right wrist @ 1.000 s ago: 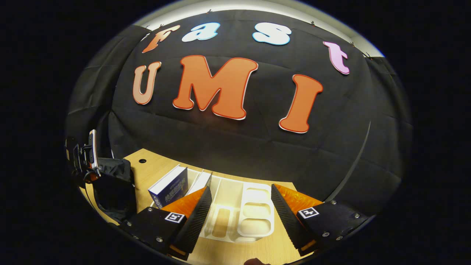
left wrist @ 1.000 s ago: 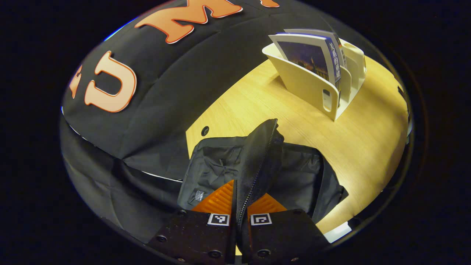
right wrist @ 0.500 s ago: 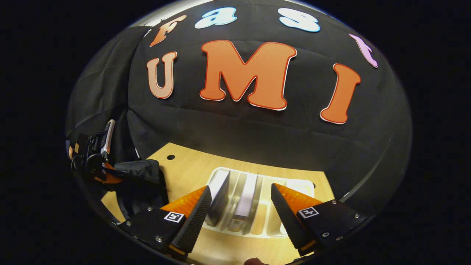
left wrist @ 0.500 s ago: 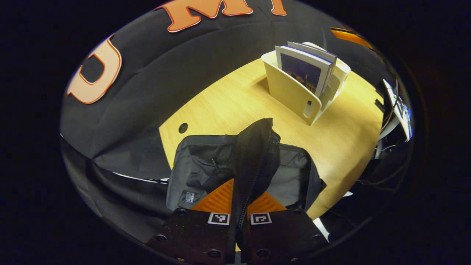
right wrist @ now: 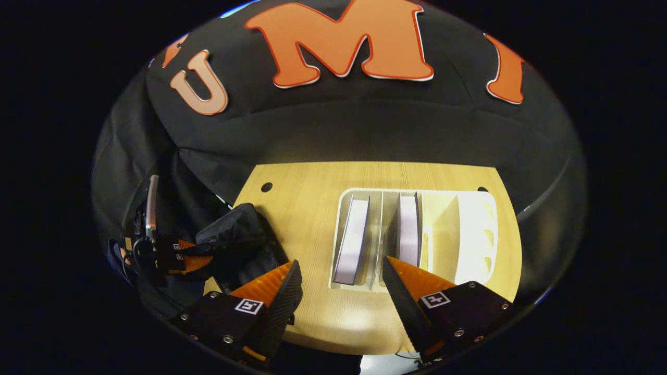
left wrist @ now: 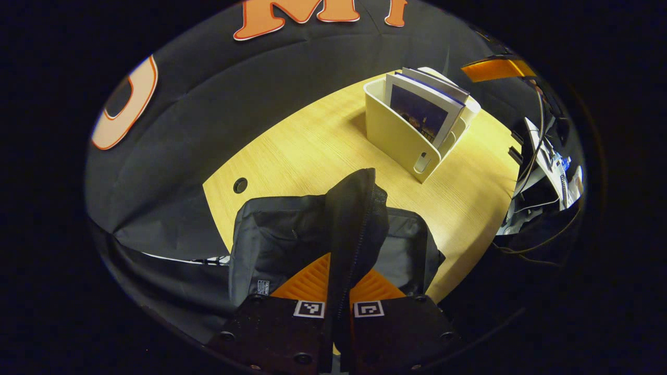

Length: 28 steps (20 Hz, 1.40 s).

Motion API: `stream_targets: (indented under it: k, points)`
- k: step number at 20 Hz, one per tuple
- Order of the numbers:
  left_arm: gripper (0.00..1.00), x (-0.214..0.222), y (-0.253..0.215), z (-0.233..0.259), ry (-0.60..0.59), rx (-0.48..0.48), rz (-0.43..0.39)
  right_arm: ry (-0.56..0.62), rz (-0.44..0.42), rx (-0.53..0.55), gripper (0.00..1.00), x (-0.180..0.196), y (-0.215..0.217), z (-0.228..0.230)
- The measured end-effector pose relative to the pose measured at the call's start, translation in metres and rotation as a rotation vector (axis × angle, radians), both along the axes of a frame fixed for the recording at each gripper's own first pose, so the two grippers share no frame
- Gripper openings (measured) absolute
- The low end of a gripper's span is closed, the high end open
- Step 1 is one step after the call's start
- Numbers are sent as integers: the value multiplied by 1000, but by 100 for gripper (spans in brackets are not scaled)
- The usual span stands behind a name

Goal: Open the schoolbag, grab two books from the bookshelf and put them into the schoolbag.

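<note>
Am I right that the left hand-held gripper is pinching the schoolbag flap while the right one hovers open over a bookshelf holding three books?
Not quite: the bookshelf holds two books, not three, as the right gripper view shows. The rest stands: the left hand-held gripper is shut on the schoolbag flap, and the right hand-held gripper is open above the shelf.

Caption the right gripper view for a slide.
Open right hand-held gripper hovers above two books standing in the bookshelf.

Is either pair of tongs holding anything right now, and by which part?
Left tongs pinch the schoolbag by its raised zipper-edged flap. Right tongs are open above the bookshelf, holding nothing.
</note>
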<state>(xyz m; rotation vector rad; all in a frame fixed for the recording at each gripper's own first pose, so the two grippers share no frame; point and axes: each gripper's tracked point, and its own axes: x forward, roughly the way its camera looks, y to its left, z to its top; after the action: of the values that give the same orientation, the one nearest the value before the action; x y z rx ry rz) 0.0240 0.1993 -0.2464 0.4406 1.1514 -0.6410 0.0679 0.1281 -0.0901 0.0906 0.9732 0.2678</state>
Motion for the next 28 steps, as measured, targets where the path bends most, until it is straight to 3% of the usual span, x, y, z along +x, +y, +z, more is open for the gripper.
stream_targets:
  k: [5,9,12,14,19,21,22,23,24,27,28]
  points:
    - [6,2,0,6,22,12,3,169,-50,8,80,30,9,-24]
    - [6,4,-4,6,31,21,9,251,-56,-64,66,48,13,-58]
    - [6,4,-6,5,38,27,23,319,-72,-104,63,57,15,-83]
    - [6,6,-7,4,40,32,30,349,-81,-123,60,60,15,-98]
    - [7,8,-9,0,52,40,54,377,-112,-125,40,68,6,-117]
    - [6,12,-9,2,44,65,69,367,-97,-120,38,69,3,-119]
    - [6,14,-8,2,39,84,86,367,-84,-111,29,69,3,-120]
    - [6,15,-8,2,35,95,96,365,-81,-97,37,68,2,-119]
    - [6,15,-12,4,38,100,104,370,-78,-86,37,67,-1,-120]
    - [6,7,-20,5,41,107,121,374,-66,-46,27,63,-8,-111]
    - [6,8,-21,7,40,116,135,357,-59,-43,35,62,-14,-105]
